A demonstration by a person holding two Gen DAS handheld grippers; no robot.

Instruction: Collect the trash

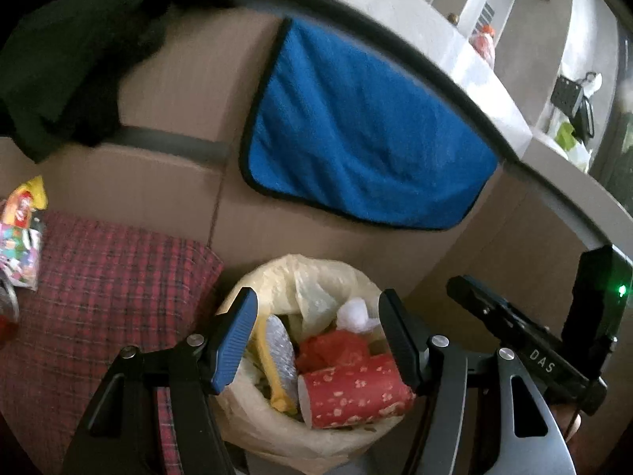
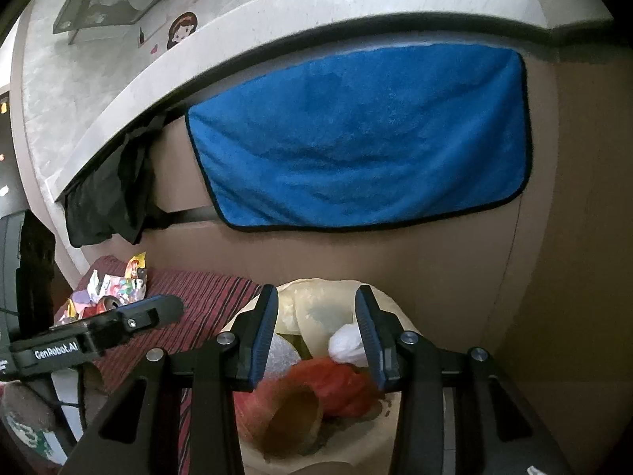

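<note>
A blue towel (image 2: pixel 360 138) edged in black hangs on brown cardboard (image 2: pixel 395 261). The cloth (image 1: pixel 99 277) is red plaid; the cup (image 1: pixel 356 392) red with pale speckles; the bag (image 1: pixel 277 277) pale yellow.

Blue towel (image 2: pixel 360 138) hanging; red plaid cloth (image 1: pixel 107 277) below.

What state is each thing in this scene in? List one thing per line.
Left gripper: open, empty, over the bag.
Right gripper: open, empty.
Trash bag: mouth open, partly filled.
Red paper cup: on its side in the bag.
Blue cloth: hanging flat.
Colourful wrappers: crumpled on the checked cloth, uncollected.
</note>
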